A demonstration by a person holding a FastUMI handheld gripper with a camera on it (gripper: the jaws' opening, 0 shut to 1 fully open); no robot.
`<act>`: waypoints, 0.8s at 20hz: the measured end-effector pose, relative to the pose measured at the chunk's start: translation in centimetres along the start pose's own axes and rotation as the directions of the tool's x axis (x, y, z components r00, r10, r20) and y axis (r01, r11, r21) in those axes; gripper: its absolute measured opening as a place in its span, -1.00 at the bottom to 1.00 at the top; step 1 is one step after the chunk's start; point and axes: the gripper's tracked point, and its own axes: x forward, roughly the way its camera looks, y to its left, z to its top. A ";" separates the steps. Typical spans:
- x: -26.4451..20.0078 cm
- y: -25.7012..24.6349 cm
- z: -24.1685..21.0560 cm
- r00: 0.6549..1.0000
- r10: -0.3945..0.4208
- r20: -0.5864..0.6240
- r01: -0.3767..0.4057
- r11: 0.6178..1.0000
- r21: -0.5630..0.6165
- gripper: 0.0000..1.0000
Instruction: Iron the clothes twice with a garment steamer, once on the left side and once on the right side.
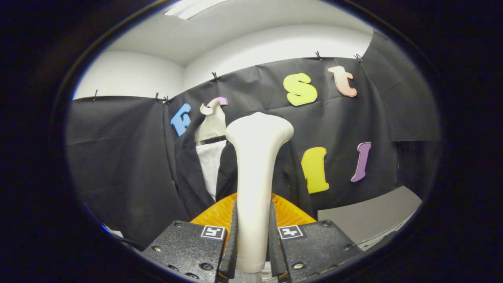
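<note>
Gripping garment steamer (255, 177) upright, gripper (253, 239) fingers clamping handle, facing jacket (188, 173).

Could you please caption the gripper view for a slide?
Claw shut on steamer, held upright ahead of the dark jacket on its hanger.

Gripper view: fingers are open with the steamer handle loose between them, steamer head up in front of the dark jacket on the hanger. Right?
Not quite. In the gripper view the gripper is shut on the steamer: both fingers press on its handle from either side. The rest stands: the steamer head is up in front of the dark jacket on the hanger.
</note>
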 end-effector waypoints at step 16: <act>3.5 1.0 -7.5 0.989 -0.022 -0.146 0.014 0.998 -0.053 -0.28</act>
